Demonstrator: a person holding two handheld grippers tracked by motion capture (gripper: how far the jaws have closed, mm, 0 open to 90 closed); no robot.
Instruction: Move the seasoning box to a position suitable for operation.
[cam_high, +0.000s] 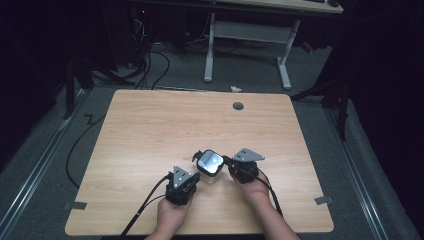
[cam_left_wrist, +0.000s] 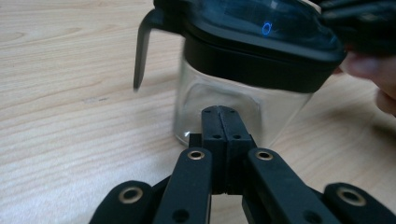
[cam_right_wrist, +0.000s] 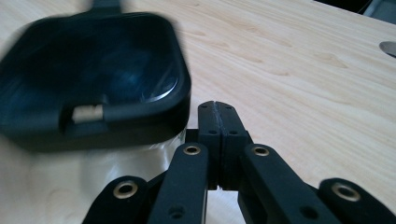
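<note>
**Two closed hand-held grippers beside a lidded glass jar**

At the 6 o'clock edge of the tabletop (cam_high: 150, 125) the person's two hands come in. The left hand (cam_high: 170, 216) holds the left hand-held gripper (cam_high: 186, 181), and the right hand (cam_high: 256, 189) holds the right hand-held gripper (cam_high: 231, 162). A black cable (cam_high: 145, 205) trails from the left one toward 7 o'clock.

In the left gripper view the two black jaws of the left hand-held gripper (cam_left_wrist: 226, 119) are pressed flat together, with nothing between them. Their tips stand just in front of the clear glass wall of the jar (cam_left_wrist: 233, 100); I cannot tell if they touch it.

In the right gripper view the jaws of the right hand-held gripper (cam_right_wrist: 219, 116) are also pressed together and hold nothing. They stand just beside the corner of the jar's black lid (cam_right_wrist: 93, 84), at 9 o'clock from the tips. The lid is blurred there.

The jar (cam_high: 209, 164) stands upright on the tabletop between the two grippers, a little toward 6 o'clock from the middle of the wood. It has a square glass body and a black lid (cam_high: 209, 162) with a shiny window. A thin black handle (cam_left_wrist: 140, 51) hangs down from the lid at one side.

Farther, near the 12 o'clock edge, there is a small round grey hole cap (cam_high: 238, 106) in the wood. Beyond the tabletop, on the grey floor (cam_high: 250, 70), stand the white legs of another desk (cam_high: 247, 45)
</note>
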